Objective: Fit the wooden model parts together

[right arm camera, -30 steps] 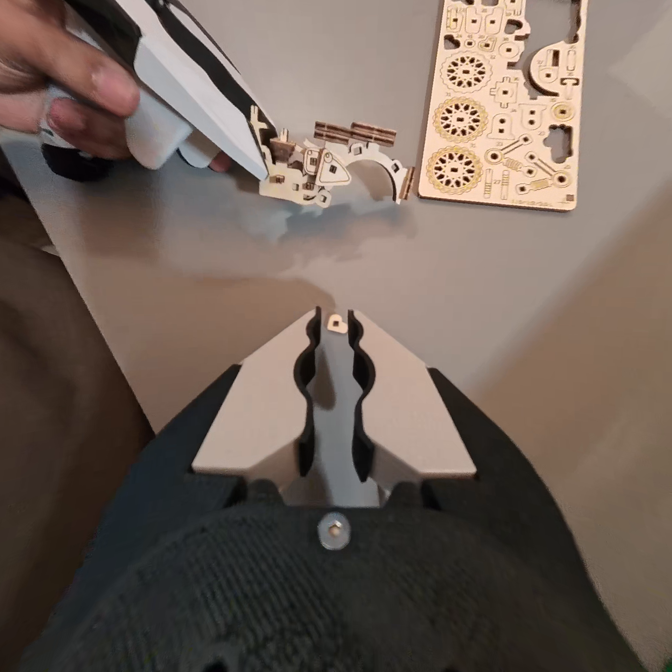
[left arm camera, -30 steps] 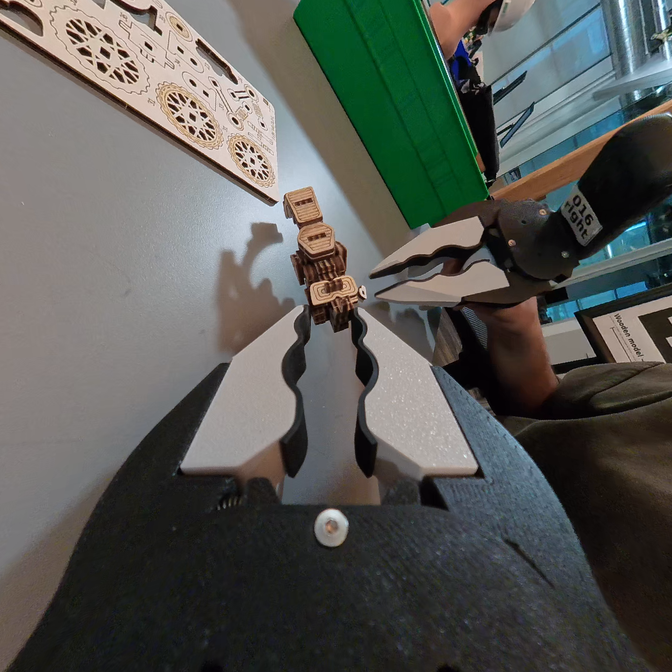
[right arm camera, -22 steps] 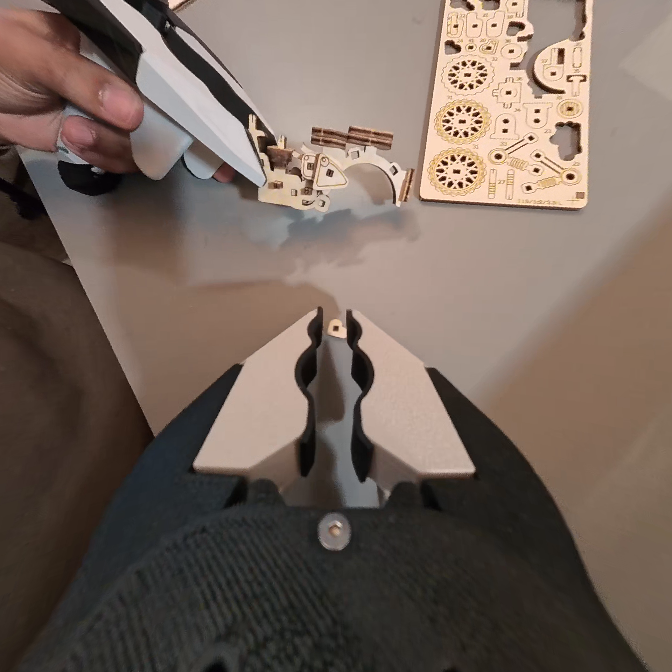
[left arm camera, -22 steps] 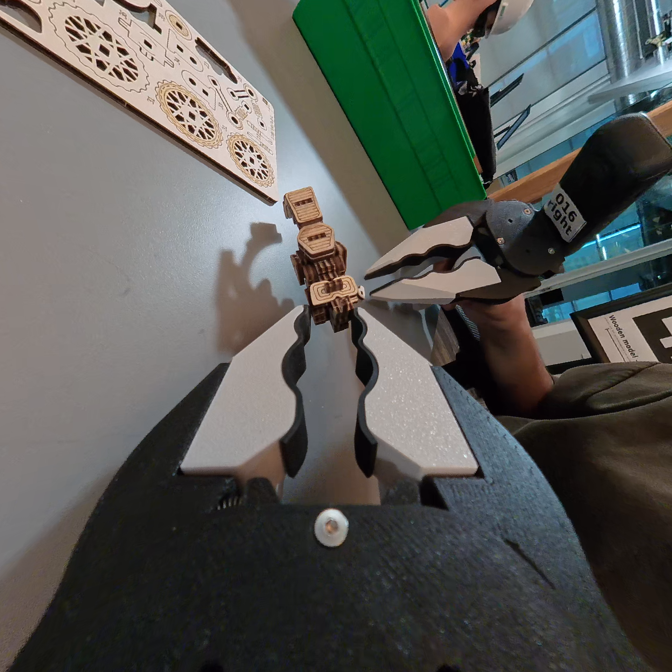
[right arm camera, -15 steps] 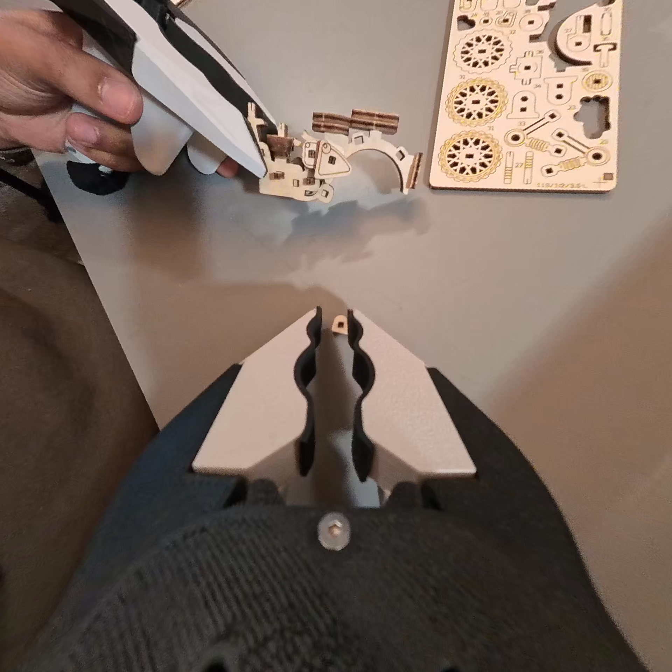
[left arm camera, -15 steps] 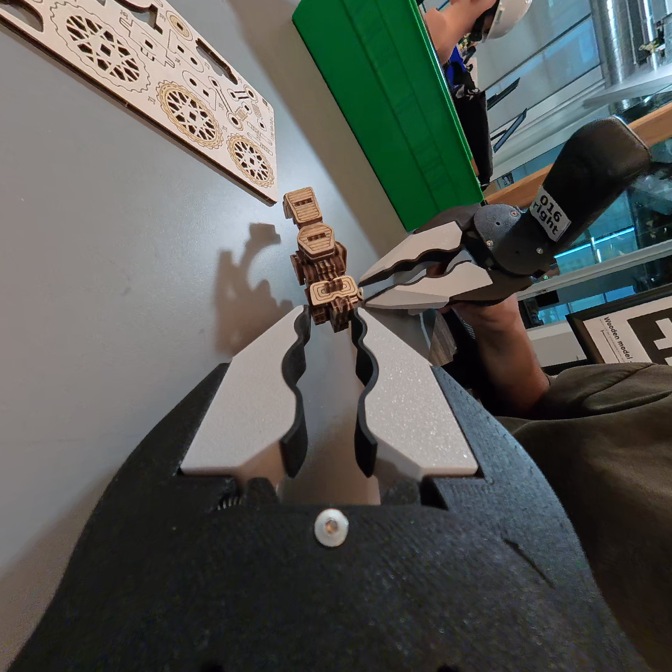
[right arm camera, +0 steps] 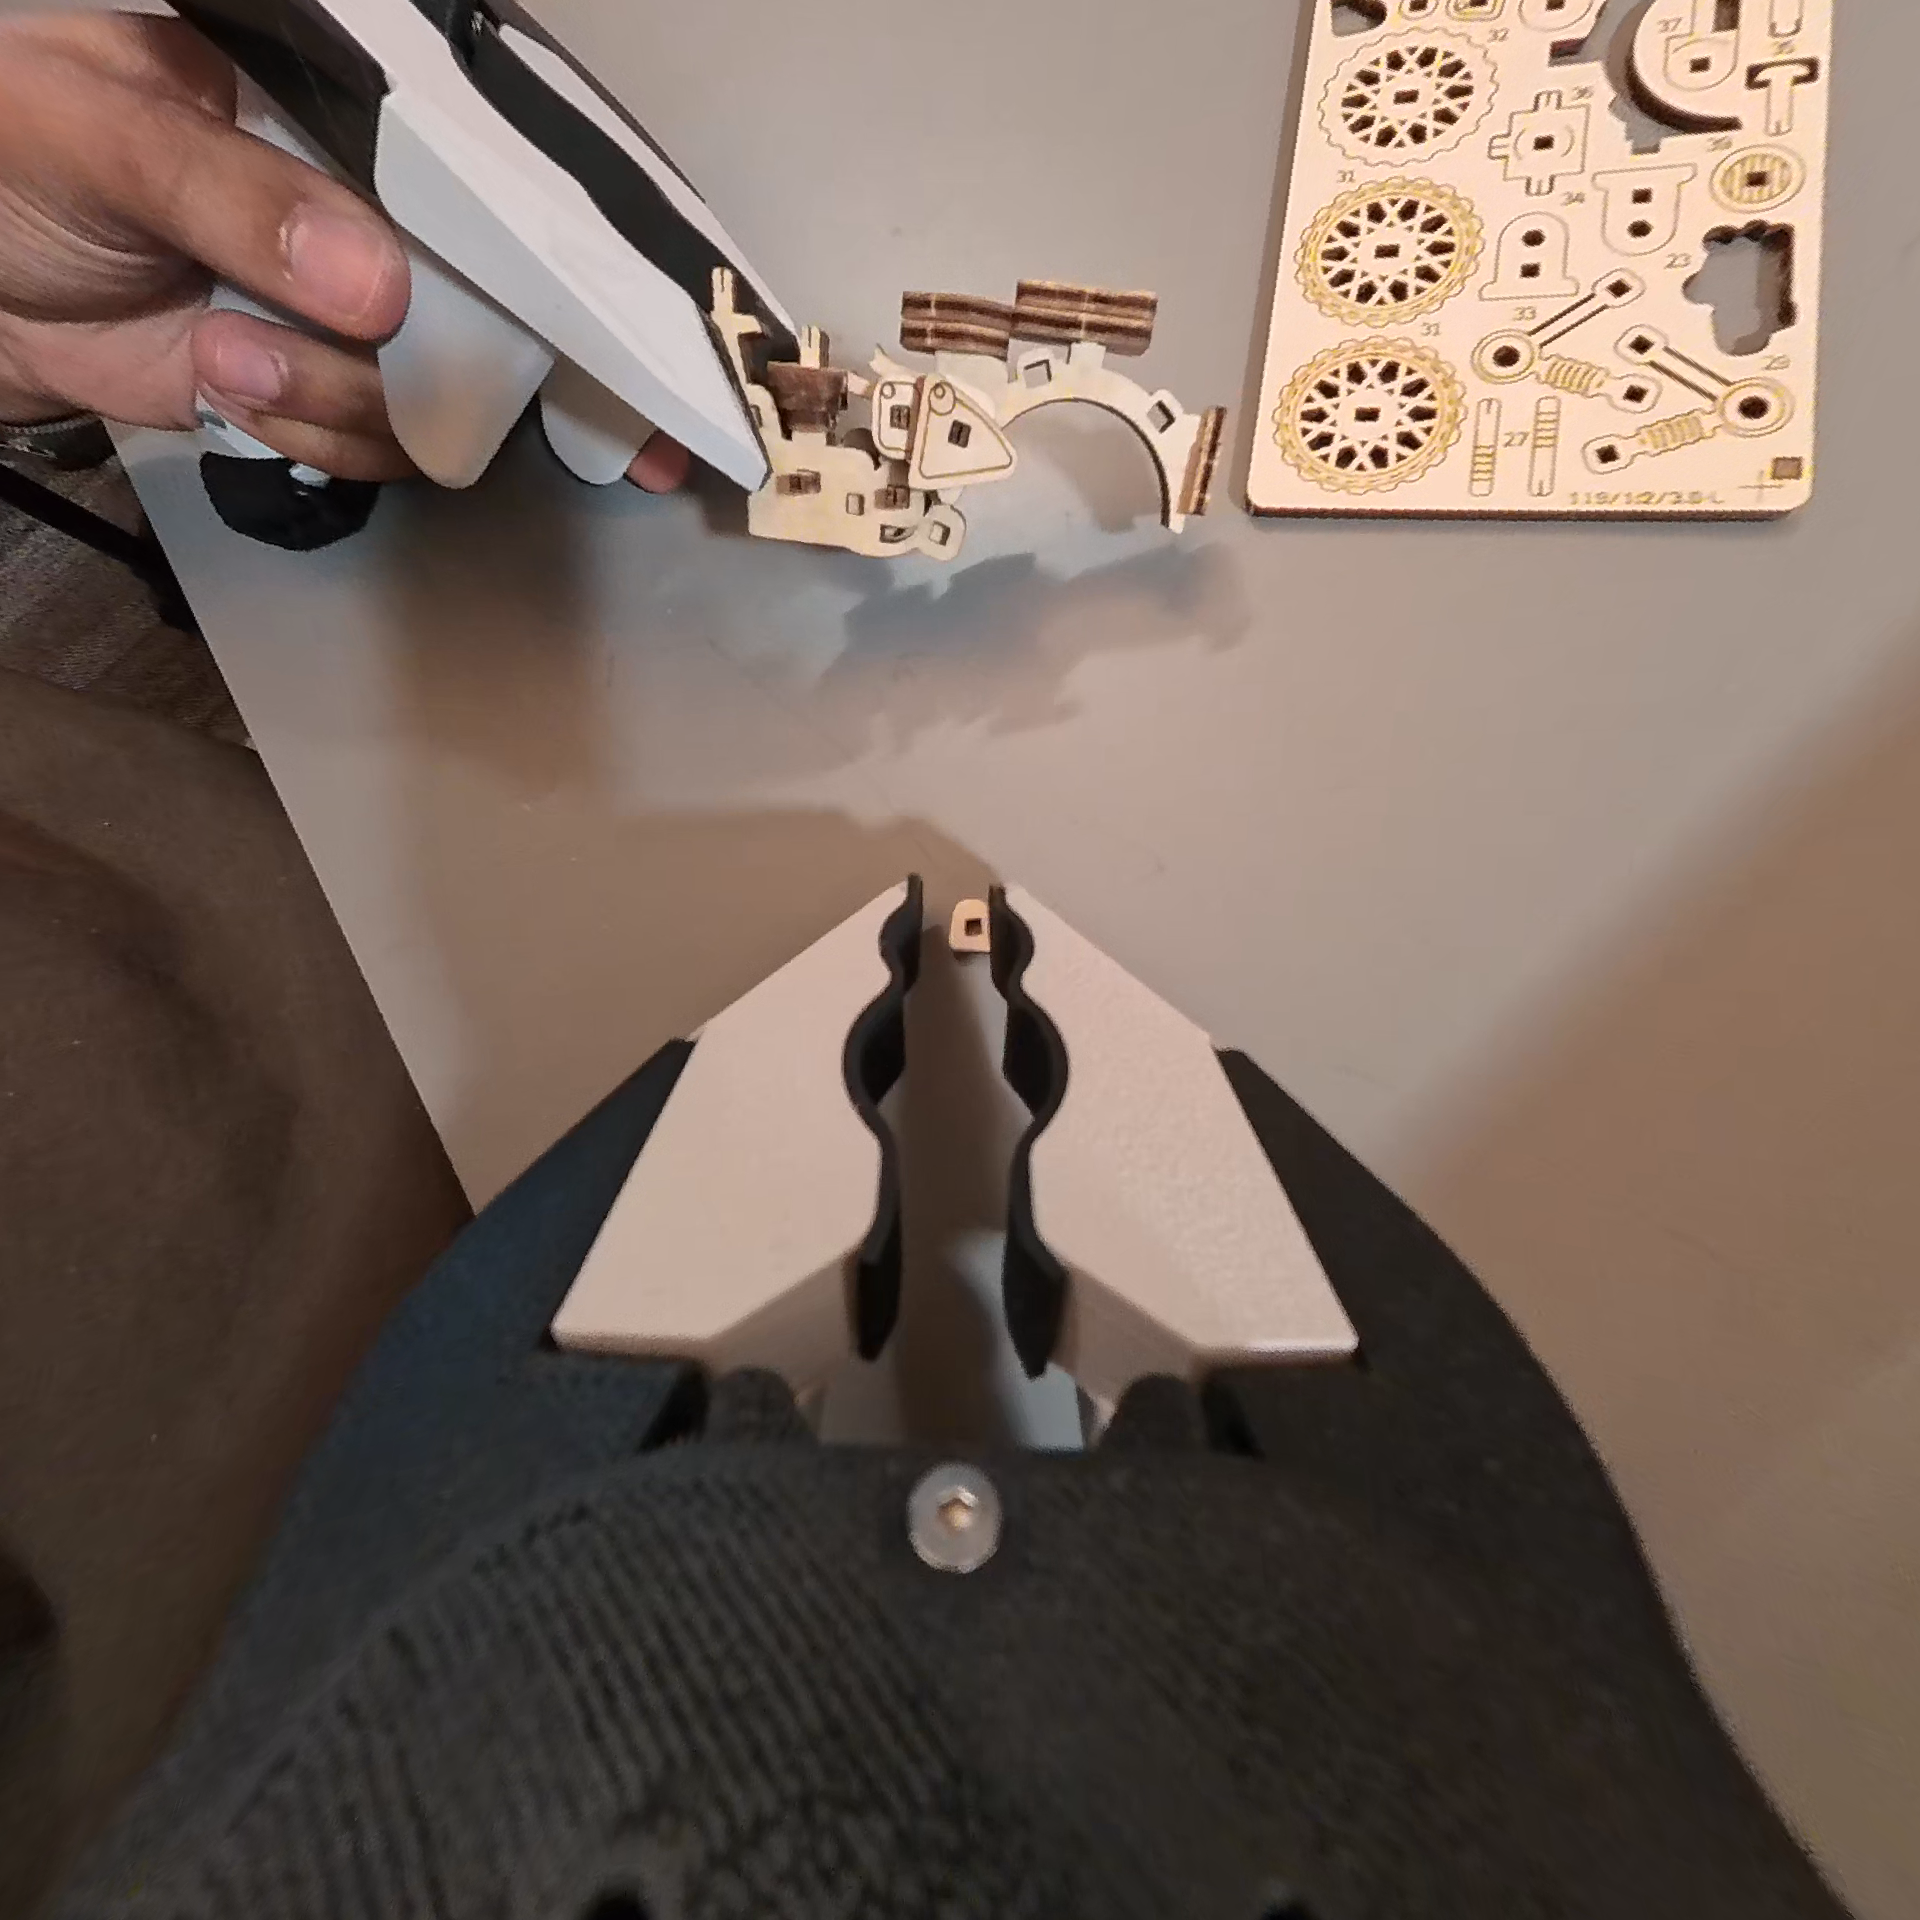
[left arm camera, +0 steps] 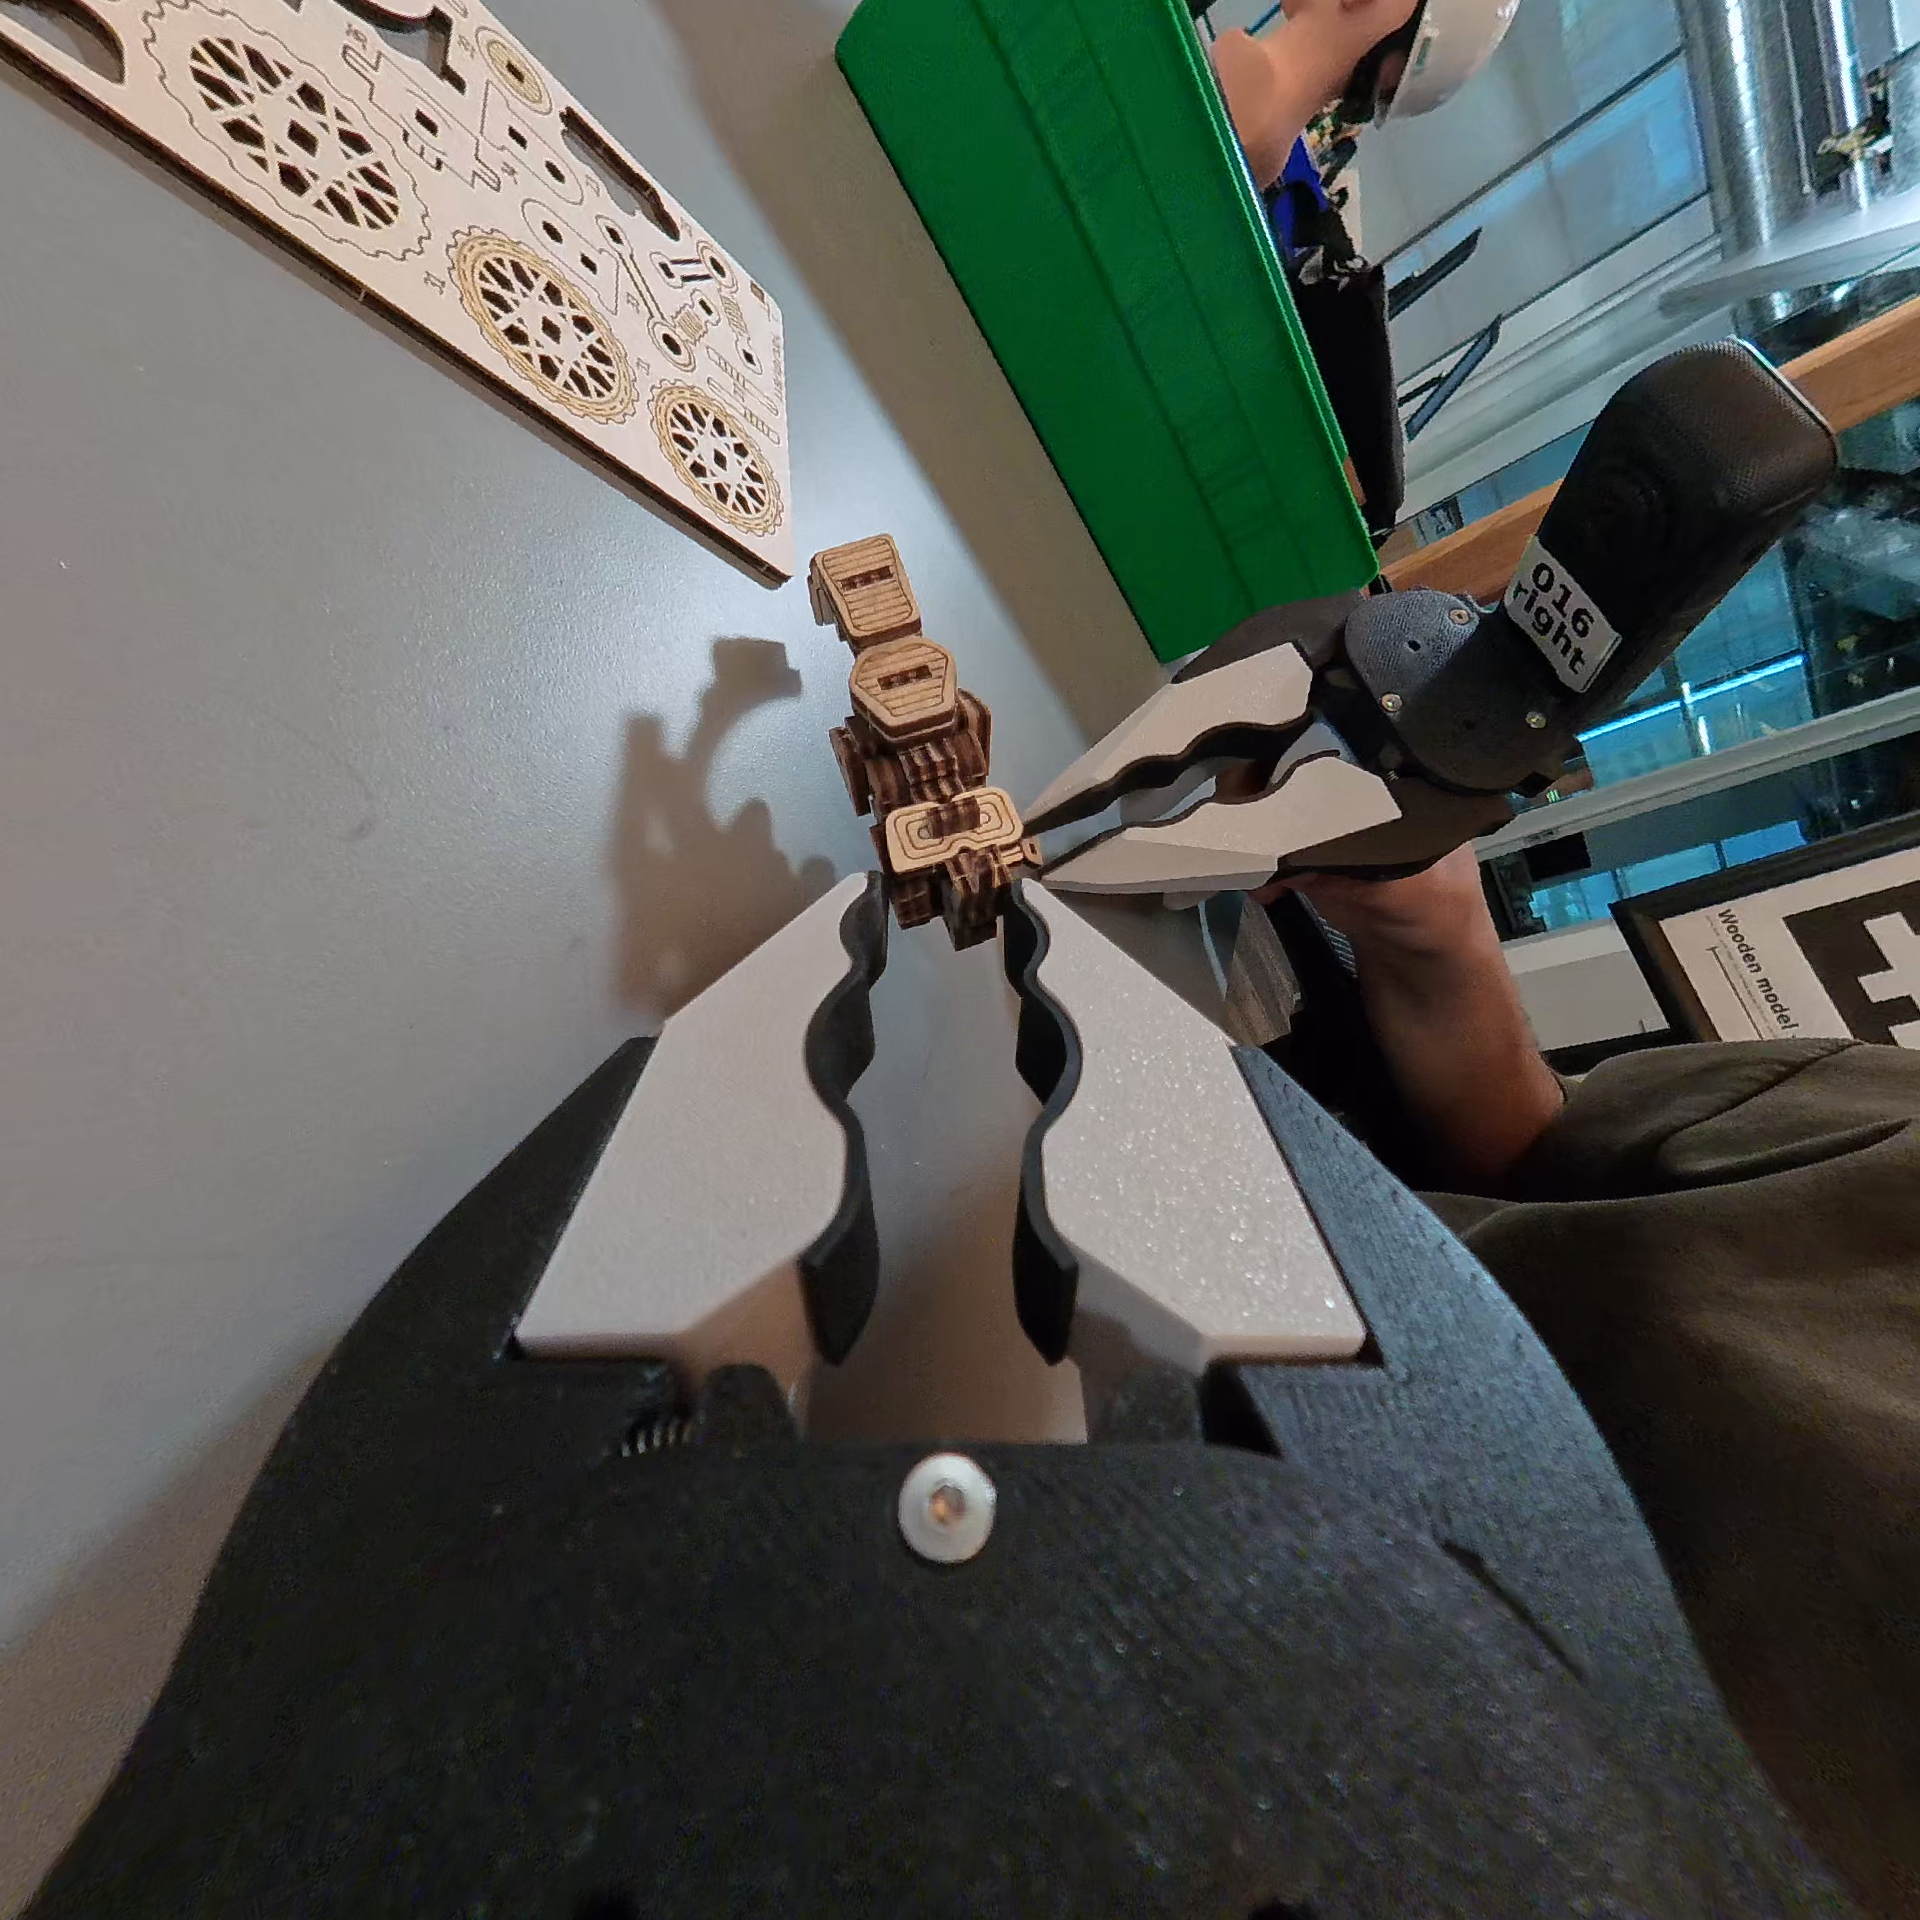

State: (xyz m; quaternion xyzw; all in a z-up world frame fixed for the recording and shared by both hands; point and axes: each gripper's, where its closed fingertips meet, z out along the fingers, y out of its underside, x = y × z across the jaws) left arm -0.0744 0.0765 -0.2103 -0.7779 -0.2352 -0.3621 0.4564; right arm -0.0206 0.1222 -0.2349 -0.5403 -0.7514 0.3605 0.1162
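My left gripper (left arm camera: 945, 899) is shut on the near end of a part-built wooden model (left arm camera: 914, 717) and holds it just above the grey table (left arm camera: 260, 831). The right wrist view shows the same model (right arm camera: 935, 447) side-on, with an arch and slatted blocks, in the left gripper (right arm camera: 758, 416). My right gripper (right arm camera: 956, 904) has its jaws nearly closed on a small wooden piece with a square hole (right arm camera: 971, 925). In the left wrist view its tips (left arm camera: 1039, 854) are right beside the model's near end. In the right wrist view bare table shows between piece and model.
A laser-cut parts sheet (right arm camera: 1538, 260) with wheels and rods lies flat beyond the model and also shows in the left wrist view (left arm camera: 416, 229). A green box (left arm camera: 1091, 291) stands behind. A framed sign (left arm camera: 1818, 966) is at the right. The table edge (right arm camera: 343, 831) runs along the person's lap. My hands' fingertips stand some 8 cm from each other.
My right gripper has moved in toward the model with the small piece, and its tips now sit beside the model's near end. The left gripper and the model have stayed put.
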